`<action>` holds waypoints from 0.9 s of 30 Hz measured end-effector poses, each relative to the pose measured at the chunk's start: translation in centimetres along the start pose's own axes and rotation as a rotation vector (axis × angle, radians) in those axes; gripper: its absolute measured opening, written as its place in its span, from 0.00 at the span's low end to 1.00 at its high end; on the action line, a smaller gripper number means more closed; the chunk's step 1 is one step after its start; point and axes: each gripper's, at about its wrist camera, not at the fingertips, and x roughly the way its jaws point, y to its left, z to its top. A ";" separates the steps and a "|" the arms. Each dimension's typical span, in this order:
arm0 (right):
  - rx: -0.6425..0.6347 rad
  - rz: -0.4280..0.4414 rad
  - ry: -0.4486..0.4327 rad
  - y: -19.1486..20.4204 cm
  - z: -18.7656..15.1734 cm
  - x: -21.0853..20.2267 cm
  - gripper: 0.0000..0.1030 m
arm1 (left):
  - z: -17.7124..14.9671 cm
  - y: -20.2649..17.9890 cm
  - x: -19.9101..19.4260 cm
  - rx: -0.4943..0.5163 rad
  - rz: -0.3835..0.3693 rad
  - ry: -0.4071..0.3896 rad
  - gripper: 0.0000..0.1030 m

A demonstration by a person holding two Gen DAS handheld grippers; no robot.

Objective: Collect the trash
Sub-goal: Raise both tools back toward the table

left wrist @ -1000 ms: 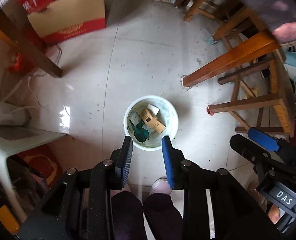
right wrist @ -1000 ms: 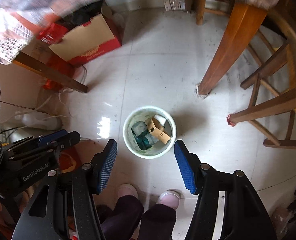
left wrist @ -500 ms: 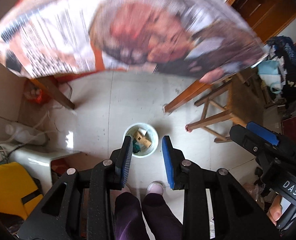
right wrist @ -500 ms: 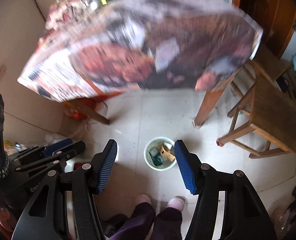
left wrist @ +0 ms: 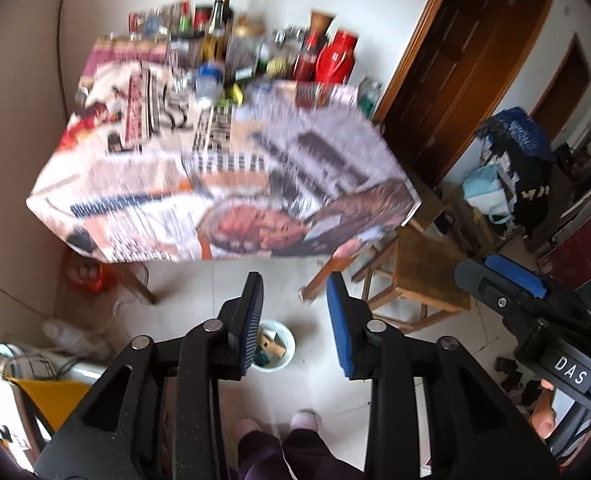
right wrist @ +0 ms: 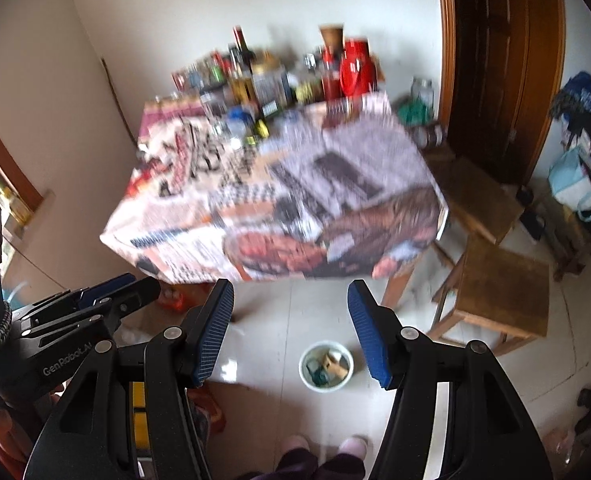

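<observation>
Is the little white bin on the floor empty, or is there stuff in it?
Not empty. The white bin stands upright on the floor with trash inside: a tan cardboard piece and something dark green. It is not filled to the rim.

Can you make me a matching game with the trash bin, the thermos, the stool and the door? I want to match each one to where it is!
Things:
1. trash bin
2. red thermos
3. wooden stool
4. brown door

Places:
A. at the table's far end
B. in the back wall, right of the table
C. on the floor, holding scraps
D. on the floor, right of the table

Pairs: 1-C, 2-A, 3-D, 4-B
</observation>
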 end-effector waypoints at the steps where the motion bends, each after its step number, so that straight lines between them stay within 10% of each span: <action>1: -0.003 0.001 -0.021 0.4 0.2 -0.8 0.54 | 0.2 0.1 -0.9 0.003 -0.004 -0.018 0.32; 10: -0.023 -0.020 -0.202 3.6 1.0 -6.5 0.63 | 0.5 0.7 -8.1 0.065 0.009 -0.157 0.36; 18: -0.004 -0.022 -0.281 3.0 2.4 -7.6 0.89 | 1.9 1.8 -10.5 0.035 0.062 -0.245 0.86; 27: -0.016 0.016 -0.290 0.2 6.3 -4.6 0.90 | 5.7 1.7 -7.7 0.001 0.137 -0.277 0.86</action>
